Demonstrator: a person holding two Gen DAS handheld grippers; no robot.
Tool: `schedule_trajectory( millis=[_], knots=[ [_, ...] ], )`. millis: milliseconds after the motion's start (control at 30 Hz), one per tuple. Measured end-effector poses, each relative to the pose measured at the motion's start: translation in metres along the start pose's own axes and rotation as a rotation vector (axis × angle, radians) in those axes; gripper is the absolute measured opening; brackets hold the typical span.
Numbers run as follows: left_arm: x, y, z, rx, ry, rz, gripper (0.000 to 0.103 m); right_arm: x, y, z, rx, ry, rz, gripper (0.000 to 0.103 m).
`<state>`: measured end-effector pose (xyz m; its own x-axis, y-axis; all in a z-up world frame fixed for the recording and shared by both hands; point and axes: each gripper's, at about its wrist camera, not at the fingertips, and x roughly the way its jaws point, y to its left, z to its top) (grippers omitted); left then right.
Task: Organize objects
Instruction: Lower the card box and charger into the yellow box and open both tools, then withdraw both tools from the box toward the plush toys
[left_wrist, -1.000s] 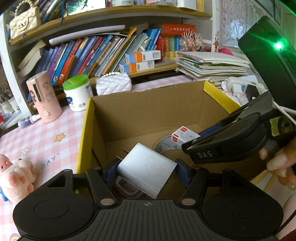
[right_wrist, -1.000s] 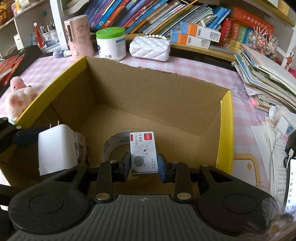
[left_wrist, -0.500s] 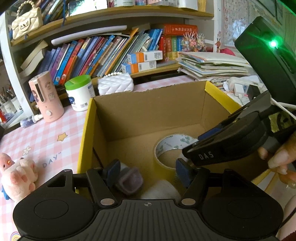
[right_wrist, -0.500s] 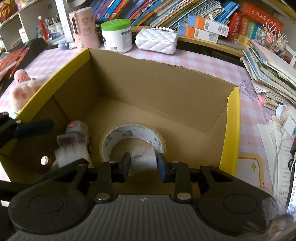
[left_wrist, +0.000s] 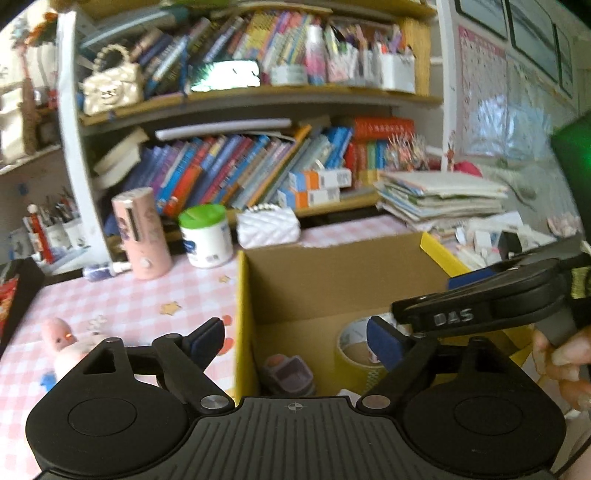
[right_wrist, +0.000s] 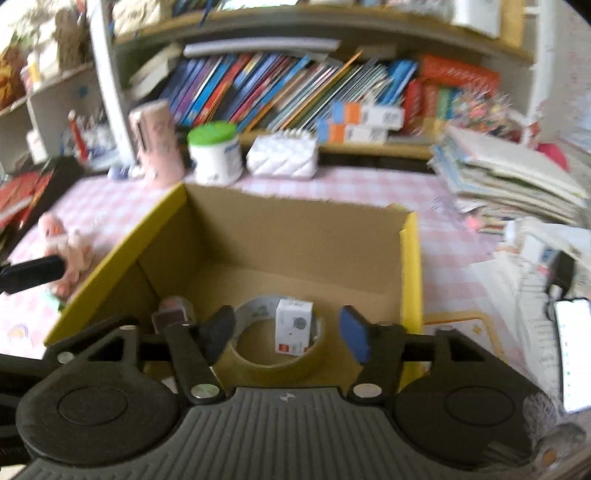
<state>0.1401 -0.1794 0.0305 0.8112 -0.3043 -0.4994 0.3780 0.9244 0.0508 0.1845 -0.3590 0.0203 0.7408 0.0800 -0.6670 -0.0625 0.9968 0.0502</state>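
A cardboard box with yellow flaps stands on the pink checked table. Inside lie a tape roll, a small white staple box resting in the roll's hole, and a small purple-grey object at the left. My left gripper is open and empty above the box's left wall. My right gripper is open and empty above the tape roll; it also shows in the left wrist view. The white charger is hidden.
A pink plush pig lies left of the box. Behind the box stand a pink cylinder, a green-lidded jar and a white quilted case. Bookshelves rise behind. Stacked papers and a phone lie right.
Both grippers opened wide and let go: the charger and the staple box dropped into the box. Both grippers then rose and pulled back, the left one drifting left.
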Motion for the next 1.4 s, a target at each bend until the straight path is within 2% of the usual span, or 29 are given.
schedule_trajectory(
  millis=[200,333,467,600,900,1400],
  knots=[
    [-0.03,0.013,-0.013,-0.044,-0.031,0.021,0.091,-0.043,0.004,-0.017,0.091,-0.107,-0.097,0.071],
    [-0.049,0.018,-0.027,-0.039,-0.029,0.019,0.092,-0.07,0.012,-0.041,0.136,-0.152,-0.167,0.074],
    [-0.066,0.026,-0.045,-0.052,-0.01,0.024,0.092,-0.09,0.025,-0.068,0.173,-0.158,-0.217,0.074],
    [-0.078,0.035,-0.063,-0.078,0.04,0.044,0.092,-0.097,0.047,-0.093,0.142,-0.101,-0.245,0.075],
    [-0.105,0.05,-0.102,-0.077,0.134,0.056,0.092,-0.098,0.09,-0.133,0.124,0.045,-0.212,0.075],
    [-0.146,0.093,-0.135,-0.101,0.195,0.131,0.092,-0.095,0.156,-0.161,0.069,0.121,-0.102,0.078]
  ],
)
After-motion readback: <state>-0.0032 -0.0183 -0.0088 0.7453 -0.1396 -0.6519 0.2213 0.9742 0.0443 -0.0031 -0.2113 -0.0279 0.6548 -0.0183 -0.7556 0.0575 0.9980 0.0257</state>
